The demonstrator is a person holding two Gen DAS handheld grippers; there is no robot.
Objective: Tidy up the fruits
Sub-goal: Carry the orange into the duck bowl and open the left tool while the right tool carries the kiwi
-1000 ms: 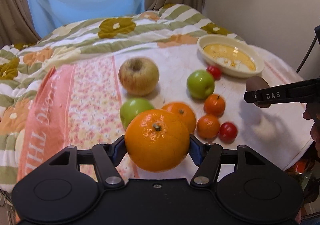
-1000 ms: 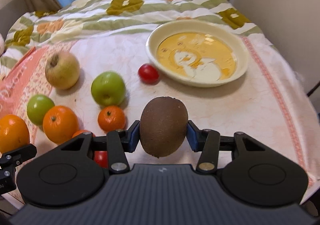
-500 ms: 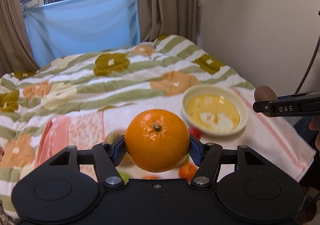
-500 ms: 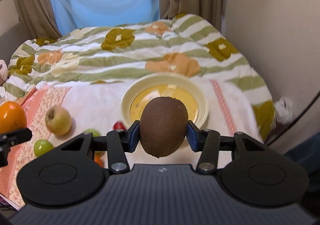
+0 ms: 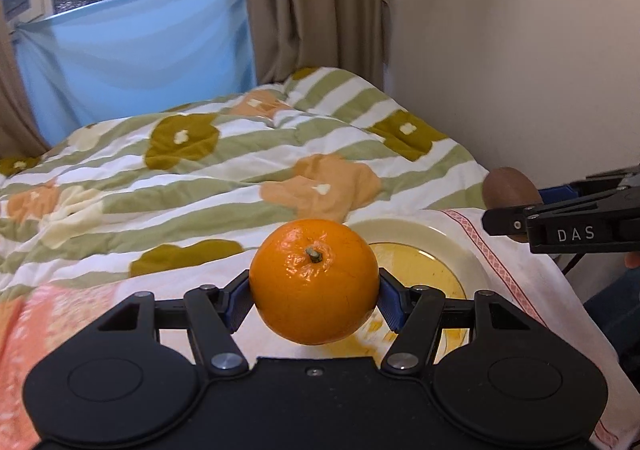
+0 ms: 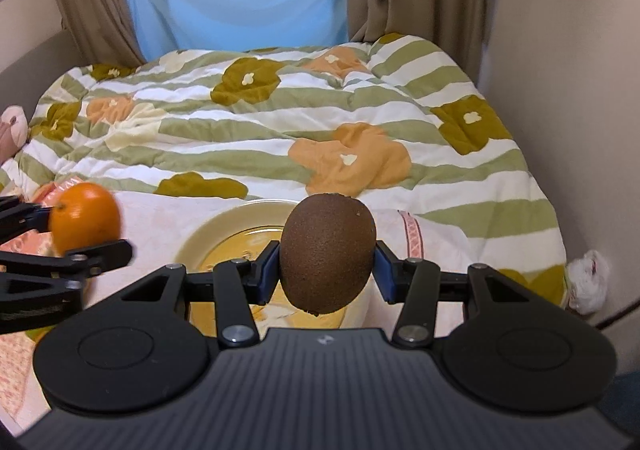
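Observation:
My left gripper (image 5: 315, 300) is shut on a large orange (image 5: 315, 281) and holds it in the air, in front of the cream plate (image 5: 460, 246). My right gripper (image 6: 327, 270) is shut on a brown kiwi (image 6: 327, 253), also raised, over the same plate (image 6: 208, 234). In the left wrist view the kiwi (image 5: 508, 186) and the right gripper's finger show at the right edge. In the right wrist view the orange (image 6: 85, 216) shows at the left. The other fruits on the cloth are hidden below both views.
The plate sits on a white cloth with a pink border (image 5: 508, 266) laid over a striped flowered quilt (image 5: 248, 170). A wall (image 5: 520, 50) stands close on the right. Curtains and a blue-covered window are behind.
Both grippers have lifted and tilted up with their fruit. The fruits on the cloth have dropped out of view; the plate now lies just beyond the fingers.

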